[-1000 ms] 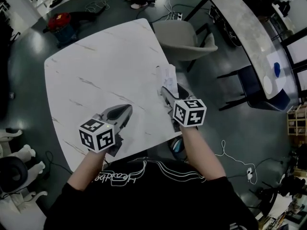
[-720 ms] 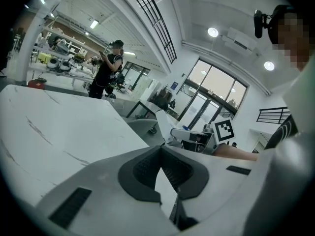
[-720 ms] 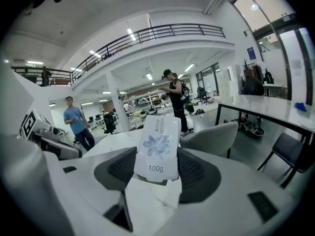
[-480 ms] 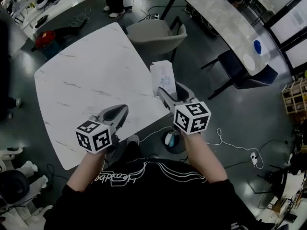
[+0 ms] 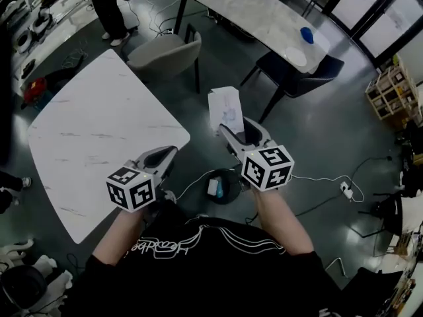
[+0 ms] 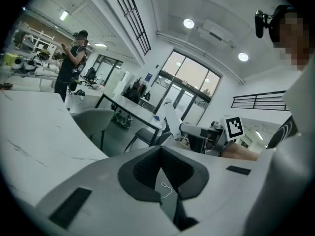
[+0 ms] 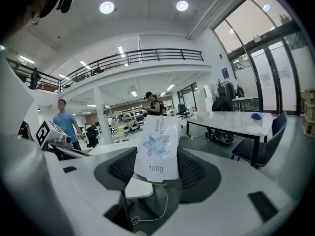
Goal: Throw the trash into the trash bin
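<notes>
A white packet with a blue flower print and "100g" on it stands upright between the pads of my right gripper, which is shut on its lower part. In the right gripper view the packet fills the middle of that gripper. My left gripper hangs beside the white marble table's corner with its tips together and nothing held; the left gripper view shows the left gripper with its pads meeting. A dark round trash bin stands on the floor between my forearms, below and behind both grippers.
A grey chair stands at the table's far side. A long marble table and a dark blue chair lie ahead to the right. Cables run over the dark floor. A person stands at the far left.
Both grippers have swung right, off the white table and out over the floor, the right one carrying the packet. The trash bin has come fully into view between my arms.
</notes>
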A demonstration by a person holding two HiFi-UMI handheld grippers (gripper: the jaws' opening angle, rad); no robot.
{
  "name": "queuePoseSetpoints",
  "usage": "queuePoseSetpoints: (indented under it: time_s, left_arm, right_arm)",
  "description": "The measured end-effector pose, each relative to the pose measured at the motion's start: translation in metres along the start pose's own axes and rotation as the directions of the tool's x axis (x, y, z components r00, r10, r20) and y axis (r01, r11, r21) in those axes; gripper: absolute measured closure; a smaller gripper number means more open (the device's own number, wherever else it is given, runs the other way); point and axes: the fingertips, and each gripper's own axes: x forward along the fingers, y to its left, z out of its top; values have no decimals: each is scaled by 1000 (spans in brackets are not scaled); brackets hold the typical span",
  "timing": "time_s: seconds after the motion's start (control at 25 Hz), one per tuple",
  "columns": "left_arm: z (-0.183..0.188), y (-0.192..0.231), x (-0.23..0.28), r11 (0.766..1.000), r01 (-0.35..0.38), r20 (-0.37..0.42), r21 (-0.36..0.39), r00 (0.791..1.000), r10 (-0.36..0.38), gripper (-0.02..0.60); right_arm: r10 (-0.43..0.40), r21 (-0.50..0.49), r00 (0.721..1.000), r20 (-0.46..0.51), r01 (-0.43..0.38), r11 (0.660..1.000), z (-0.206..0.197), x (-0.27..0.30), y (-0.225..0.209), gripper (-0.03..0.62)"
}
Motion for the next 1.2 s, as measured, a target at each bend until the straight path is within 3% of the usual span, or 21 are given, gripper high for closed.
queuePoseSetpoints:
  time_s: [0.32,0.6,1.04,1.2]
  left_arm:
    - [-25,-85,53,988,136,-70,73,989,-131,578]
    - [-60,-132,93,973,217,-159,80,966,-203,578]
    - [-133,-130,144,974,228,-347,7,914,-211,578]
    - [-172,-113,157,973,226,-417,-34,882,-220,578]
  right_arm:
    - [-156,39,986,60,154,987,-16,-107,-60,316]
    - [-270,95,961,57,264,960,-47,-171,-105,317]
    - [-333,229,940,-72,340,912,-140,-179,-149,317]
    - [-344,261,929,-138,369,892,-187,-165,-158,316]
